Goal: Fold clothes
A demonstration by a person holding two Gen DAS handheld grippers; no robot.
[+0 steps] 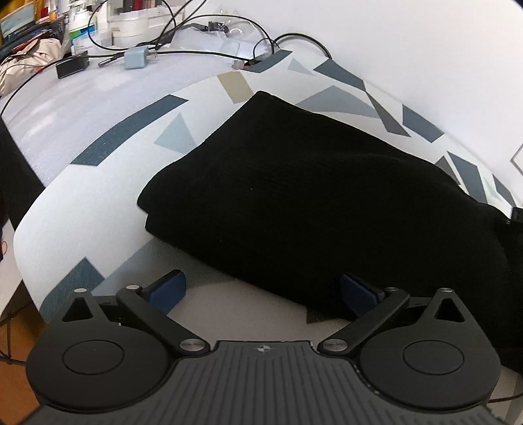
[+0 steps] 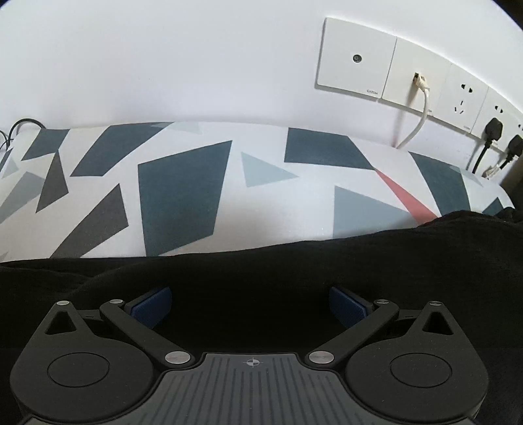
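Left gripper point(image 1: 258, 289) sits nearest, angled down over the near edge of the table, jaws spread wide with nothing between the blue pads point(image 1: 170, 286); one pad is over bare cloth, the other just at the near edge of the black garment point(image 1: 310, 196), contact not clear. Right gripper point(image 2: 250, 302) also hangs with jaws wide apart, blue pads point(image 2: 346, 307) low over the dark fabric point(image 2: 261, 271), nothing pinched; whether they touch it I cannot tell. The black garment lies folded into a thick rectangular stack on the patterned tablecloth point(image 1: 98, 202), one corner pointing away toward the wall, the right-hand part running out of the left wrist view. In the right wrist view the garment fills the whole lower band, its far edge a soft line against the tablecloth point(image 2: 179, 196). The cloth is white with blue, grey and tan shards, plus one pink wedge point(image 2: 405, 196) near the garment's far right. Beyond the garment, left side, a plain pale sheet point(image 1: 81, 98) covers the table, carrying a pale blue charger block point(image 1: 134, 57), a small black box point(image 1: 72, 67) and looping black cables point(image 1: 170, 26). Farther back left, stacked boxes and clutter point(image 1: 98, 29), blurred. Behind everything the white wall point(image 2: 163, 65), with a row of white socket plates point(image 2: 359, 59), a white cable point(image 2: 421, 108) plugged in and two black plugs point(image 2: 493, 129) at far right.
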